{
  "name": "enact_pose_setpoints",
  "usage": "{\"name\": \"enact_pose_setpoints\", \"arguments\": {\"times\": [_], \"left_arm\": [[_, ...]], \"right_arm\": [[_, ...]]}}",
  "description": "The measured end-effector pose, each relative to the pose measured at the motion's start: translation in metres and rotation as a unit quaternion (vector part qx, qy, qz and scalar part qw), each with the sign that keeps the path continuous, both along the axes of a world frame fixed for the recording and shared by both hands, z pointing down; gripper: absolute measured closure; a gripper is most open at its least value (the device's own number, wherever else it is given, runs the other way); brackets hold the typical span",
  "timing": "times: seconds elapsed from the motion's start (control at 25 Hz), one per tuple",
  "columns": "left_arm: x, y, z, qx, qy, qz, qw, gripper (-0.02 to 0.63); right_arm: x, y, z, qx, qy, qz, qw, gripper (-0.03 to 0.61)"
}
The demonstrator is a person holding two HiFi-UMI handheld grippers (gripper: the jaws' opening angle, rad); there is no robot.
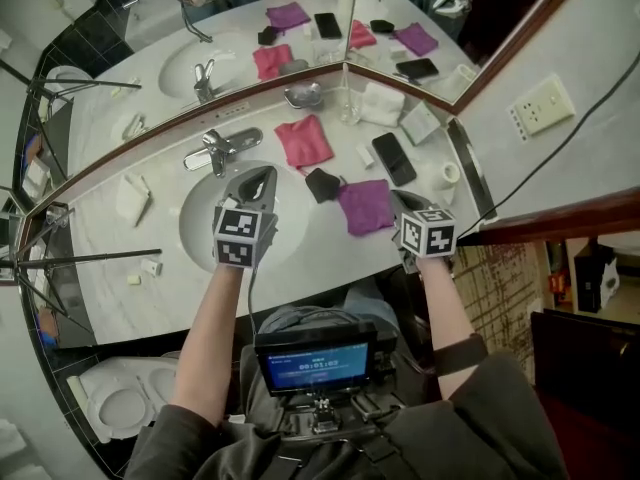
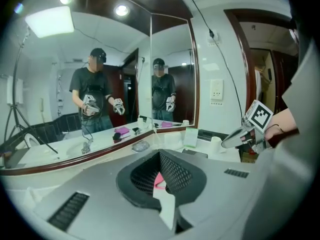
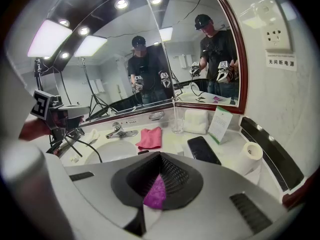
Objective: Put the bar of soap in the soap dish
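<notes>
Grey left gripper [image 1: 262, 175] and right gripper [image 1: 402, 202] are hovering closed, empty; the small white soap bar [image 1: 365, 155], likely hard and slippery, needs pinching across its width.

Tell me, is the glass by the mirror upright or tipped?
Upright: the glass stands on its base beside the folded white towel.

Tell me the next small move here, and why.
Probably open the right gripper. It and the left gripper are both shut and empty, hovering over the counter. The small white bar, likely the soap, lies between the pink cloth and the phone, nearer the right one. The dish by the mirror looks empty.
</notes>
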State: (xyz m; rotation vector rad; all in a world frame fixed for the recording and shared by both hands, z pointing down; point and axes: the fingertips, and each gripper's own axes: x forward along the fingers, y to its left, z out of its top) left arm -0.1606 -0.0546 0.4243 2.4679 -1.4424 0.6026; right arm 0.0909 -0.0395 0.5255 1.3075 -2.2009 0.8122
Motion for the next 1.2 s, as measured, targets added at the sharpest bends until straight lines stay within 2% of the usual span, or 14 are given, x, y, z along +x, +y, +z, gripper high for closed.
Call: {"name": "enact_pose_setpoints", "arguments": {"times": [0.28, 0.68, 0.84, 1.0, 1.12, 1.2], "left_arm": [[-0.019, 0.008, 0.006, -0.008, 0.008, -0.028, 0.9995, 0.614], [-0.017, 0.017, 0.009, -0.006, -0.001, -0.031, 0.9995, 0.614], [-0.015, 0.02, 0.014, -0.012, -0.001, -0.035, 0.9993, 0.614], [-0.012, 0.022, 0.017, -0.017, -0.003, -0.041, 0.999, 0.614], [-0.008, 0.021, 0.018, -0.017, -0.008, -0.046, 0.9988, 0.614], [-0.004, 0.02, 0.019, -0.018, -0.015, -0.047, 0.9986, 0.614]], "right_arm": [[0.006, 0.0, 0.006, -0.002, 0.002, 0.002, 1.0, 0.561], [0.007, 0.0, 0.016, -0.01, 0.011, -0.016, 1.0, 0.561], [0.011, -0.005, 0.023, -0.002, 0.037, -0.03, 0.999, 0.56], [0.014, -0.014, 0.033, 0.012, 0.097, -0.071, 0.993, 0.555], [0.01, -0.026, 0.045, 0.015, 0.131, -0.122, 0.984, 0.439], [0.002, -0.034, 0.049, 0.014, 0.141, -0.154, 0.978, 0.396]]}}
